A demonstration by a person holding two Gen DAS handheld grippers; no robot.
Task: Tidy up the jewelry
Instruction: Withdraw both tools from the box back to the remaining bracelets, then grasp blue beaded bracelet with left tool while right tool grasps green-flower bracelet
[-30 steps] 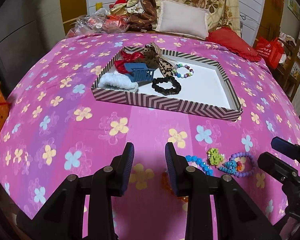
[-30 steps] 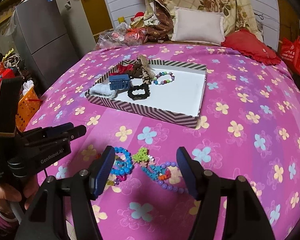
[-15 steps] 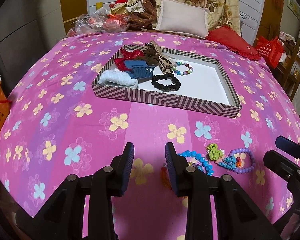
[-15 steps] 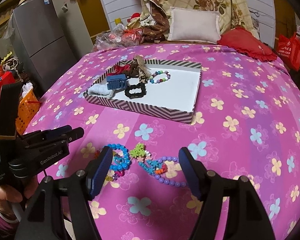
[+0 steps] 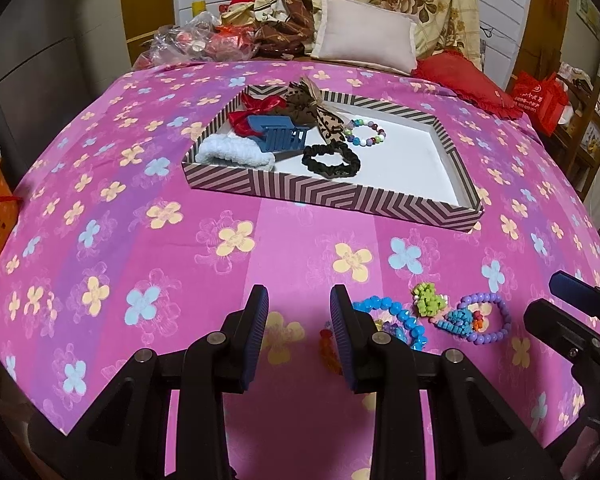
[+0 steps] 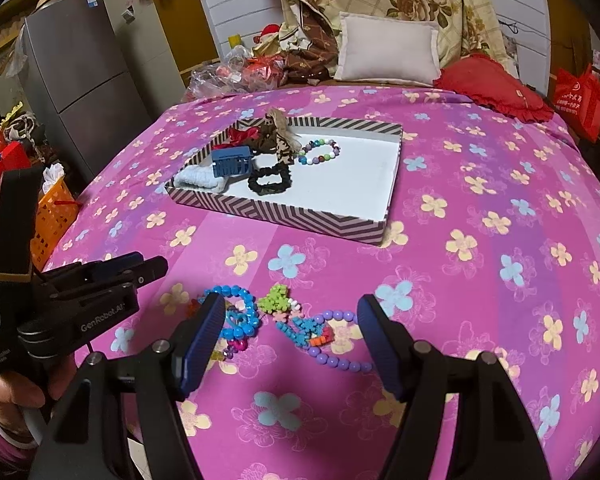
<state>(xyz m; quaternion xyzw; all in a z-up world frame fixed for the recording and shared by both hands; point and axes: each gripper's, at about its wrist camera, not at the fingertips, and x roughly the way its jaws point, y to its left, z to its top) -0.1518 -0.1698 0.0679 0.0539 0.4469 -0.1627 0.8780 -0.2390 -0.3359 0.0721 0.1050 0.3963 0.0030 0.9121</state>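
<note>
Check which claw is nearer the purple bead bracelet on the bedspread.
Right. The right claw stands open directly over the purple bead bracelet, pads either side. The left claw hangs open off to the bracelet's left, beyond the blue bead bracelet.

A wide strip of bare pink floral bedspread (image 5: 228, 240) lies open between the bead pile and the striped tray (image 5: 332, 194), so a tool can cross there unhindered. The tray's right half is bare white floor; its left half is crowded by the white scrunchie (image 5: 236, 152), blue claw clip (image 5: 278, 134), black scrunchie (image 5: 331, 161), red bow (image 5: 256, 106), leopard bow (image 5: 316, 110) and beaded bracelet (image 5: 366, 132). The tray's low wall stands in the way of a level approach. Near the bed's front edge, the left tool (image 6: 140, 268) sits just left of the blue bead bracelet (image 6: 236, 312), narrowing entry from that side; the right tool (image 6: 288, 340) straddles the pile with its pads apart. Pillows (image 6: 388, 50) block the far end.
</note>
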